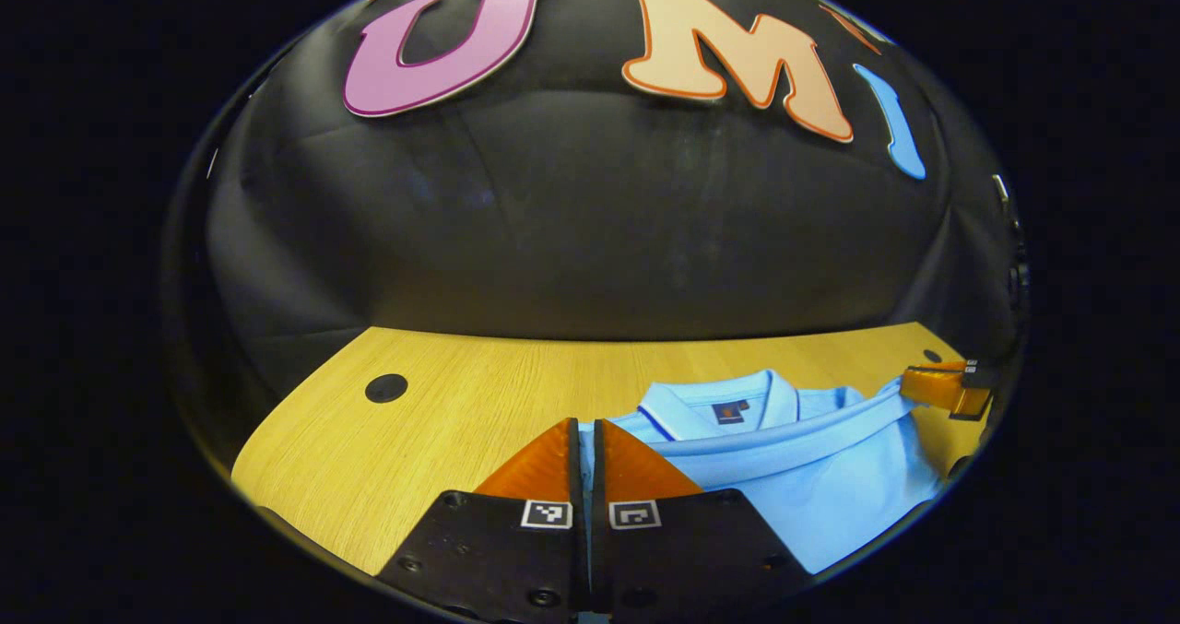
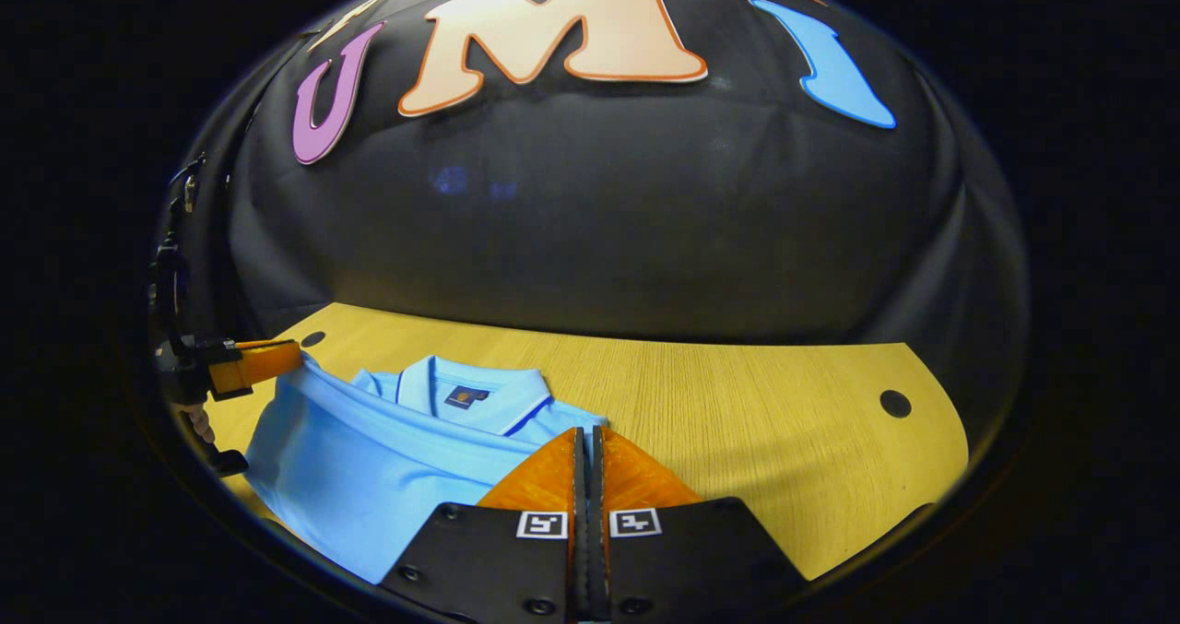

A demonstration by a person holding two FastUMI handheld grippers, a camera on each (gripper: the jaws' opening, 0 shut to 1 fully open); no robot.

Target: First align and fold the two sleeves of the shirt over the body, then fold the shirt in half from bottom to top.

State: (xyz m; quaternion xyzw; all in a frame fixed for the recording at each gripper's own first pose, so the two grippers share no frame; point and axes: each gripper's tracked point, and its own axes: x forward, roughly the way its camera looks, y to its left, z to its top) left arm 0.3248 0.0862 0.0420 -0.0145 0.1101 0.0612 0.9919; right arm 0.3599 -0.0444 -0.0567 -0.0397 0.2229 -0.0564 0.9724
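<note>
Shirt (image 1: 811,476) is lying on the wooden table (image 1: 442,421), light blue polo, collar (image 1: 728,403) pointing toward the black booth wall, a folded edge of fabric running as a band across the chest below the collar. In the left gripper view the left gripper (image 1: 586,430) is sitting at the shirt's left edge, fingers pressed nearly together with a thin strip of blue cloth showing in the gap, so it is pinching the shirt fabric. Farther right in that view the right gripper (image 1: 908,386) is showing at the far end of the folded band, touching the cloth. In the right gripper view the left gripper (image 2: 293,359) is sitting at the shirt's (image 2: 369,476) far-left corner, a hand (image 2: 198,421) below it. The right gripper's (image 2: 586,440) fingers are closing to a narrow slit at the shirt's right edge; whether cloth is caught between them is unclear. Table (image 2: 784,421) has a dark round hole (image 2: 894,404) at right.
</note>
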